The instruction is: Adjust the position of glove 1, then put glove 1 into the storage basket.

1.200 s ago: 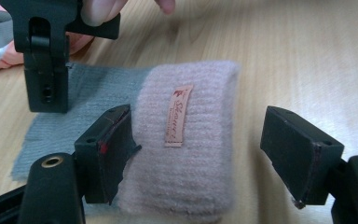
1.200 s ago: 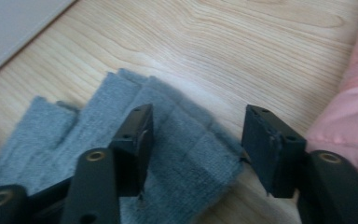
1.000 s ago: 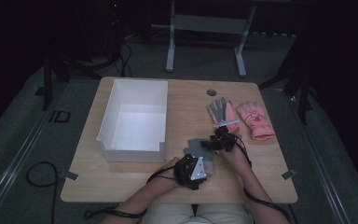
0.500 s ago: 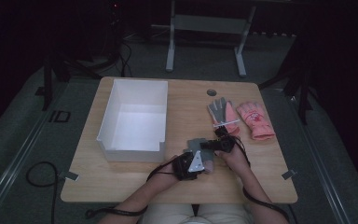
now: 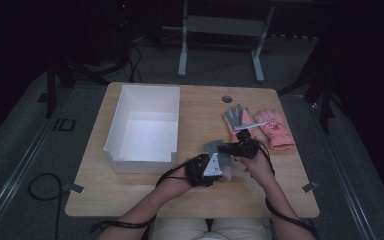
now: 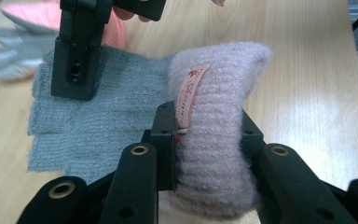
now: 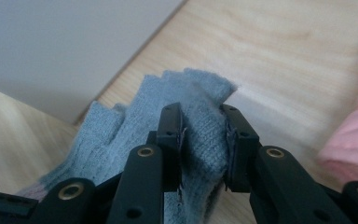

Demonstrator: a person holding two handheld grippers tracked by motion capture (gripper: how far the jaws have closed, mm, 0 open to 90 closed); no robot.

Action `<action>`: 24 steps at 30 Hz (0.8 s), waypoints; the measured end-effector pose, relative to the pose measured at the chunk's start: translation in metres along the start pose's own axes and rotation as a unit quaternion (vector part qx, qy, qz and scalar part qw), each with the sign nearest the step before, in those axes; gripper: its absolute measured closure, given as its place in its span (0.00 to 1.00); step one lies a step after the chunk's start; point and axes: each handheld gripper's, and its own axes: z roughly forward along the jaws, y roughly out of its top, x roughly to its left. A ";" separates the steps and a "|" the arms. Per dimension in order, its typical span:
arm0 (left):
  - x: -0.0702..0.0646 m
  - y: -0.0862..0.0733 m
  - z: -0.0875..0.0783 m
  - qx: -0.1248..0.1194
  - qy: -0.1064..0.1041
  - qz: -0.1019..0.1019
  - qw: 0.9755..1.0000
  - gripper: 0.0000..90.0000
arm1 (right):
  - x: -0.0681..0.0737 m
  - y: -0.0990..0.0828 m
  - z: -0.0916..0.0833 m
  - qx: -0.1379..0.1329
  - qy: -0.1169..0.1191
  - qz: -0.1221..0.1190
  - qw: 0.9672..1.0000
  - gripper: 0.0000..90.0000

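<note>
Left tongs (image 6: 209, 140) clamp the glove's (image 6: 121, 121) pink cuff (image 6: 219, 107); right tongs (image 7: 204, 140) clamp its grey finger end; we judge the white bin (image 5: 145, 125) lies leftward.

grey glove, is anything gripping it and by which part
Both grippers hold the grey fingerless glove: the left gripper is shut on its pink ribbed cuff, the right gripper on its finger end.

Both jaws just closed on the grey glove (image 5: 219, 154), left gripper (image 5: 211, 167) at its pink cuff, right gripper (image 5: 228, 148) at its fingers
</note>
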 end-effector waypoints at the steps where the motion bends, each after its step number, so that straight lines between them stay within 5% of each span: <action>1: 0.001 0.005 -0.004 0.000 0.002 0.004 1.000 0.77 | 0.001 0.002 -0.003 -0.003 0.000 -0.001 1.000 0.80; 12: 0.022 0.042 -0.047 0.001 0.017 0.050 0.999 0.78 | 0.015 0.037 -0.043 -0.050 0.007 -0.016 0.999 0.81; 24: 0.054 0.053 -0.087 0.009 0.029 0.074 0.997 0.78 | 0.035 0.084 -0.053 -0.074 0.012 -0.027 0.997 0.81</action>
